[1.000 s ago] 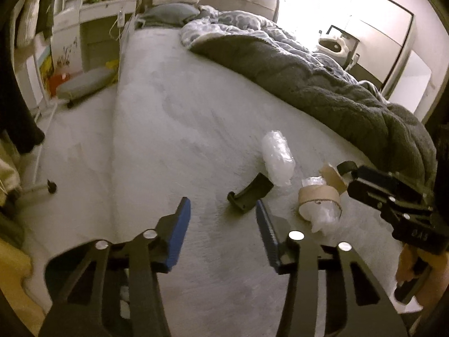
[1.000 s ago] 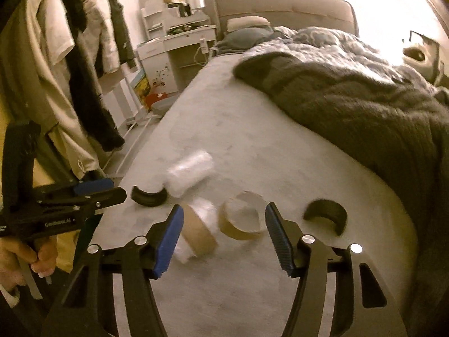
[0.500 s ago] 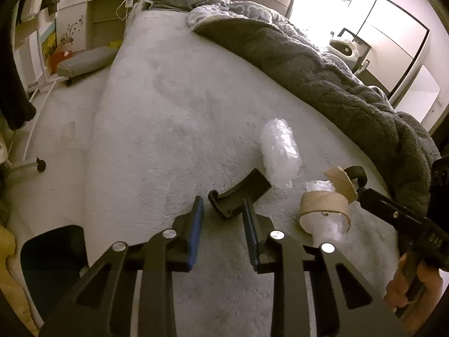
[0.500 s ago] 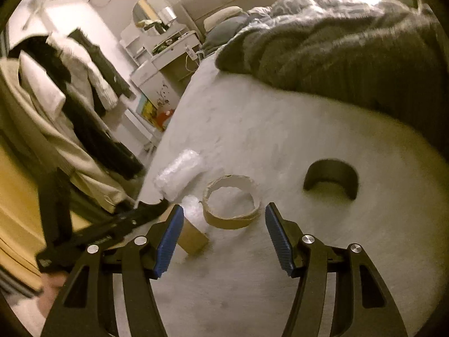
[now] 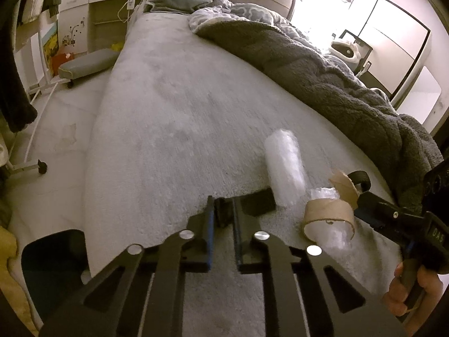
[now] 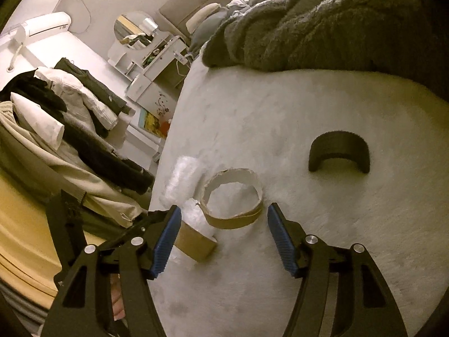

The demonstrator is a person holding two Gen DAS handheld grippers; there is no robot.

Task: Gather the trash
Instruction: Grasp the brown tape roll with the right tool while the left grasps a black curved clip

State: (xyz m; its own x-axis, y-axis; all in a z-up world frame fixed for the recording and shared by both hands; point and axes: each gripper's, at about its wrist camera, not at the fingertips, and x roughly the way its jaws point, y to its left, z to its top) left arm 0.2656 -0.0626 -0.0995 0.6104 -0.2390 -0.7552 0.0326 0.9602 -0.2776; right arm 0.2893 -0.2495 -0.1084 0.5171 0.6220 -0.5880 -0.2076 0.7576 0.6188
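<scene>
Trash lies on a grey bed near its foot. My left gripper (image 5: 223, 219) is shut on the near end of a black curved plastic piece (image 5: 256, 203). Beside it lie a roll of bubble wrap (image 5: 284, 165) and a cardboard ring stuffed with clear plastic (image 5: 327, 220). My right gripper (image 6: 221, 234) is open, its fingers either side of a torn cardboard ring (image 6: 233, 196) on the bed. The stuffed cardboard ring (image 6: 195, 243) sits by its left finger. A second black curved piece (image 6: 339, 154) lies further right. The bubble wrap roll (image 6: 183, 181) lies at the bed edge.
A dark grey blanket (image 5: 322, 75) is heaped along the far side of the bed. Clothes hang on a rack (image 6: 70, 118) left of the bed. A dark bin (image 5: 53, 269) stands on the floor by the bed's near corner. A white dresser (image 5: 106, 2) stands at the head.
My left gripper moved forward and closed on the black curved piece. My right gripper moved down toward the torn cardboard ring, staying open.
</scene>
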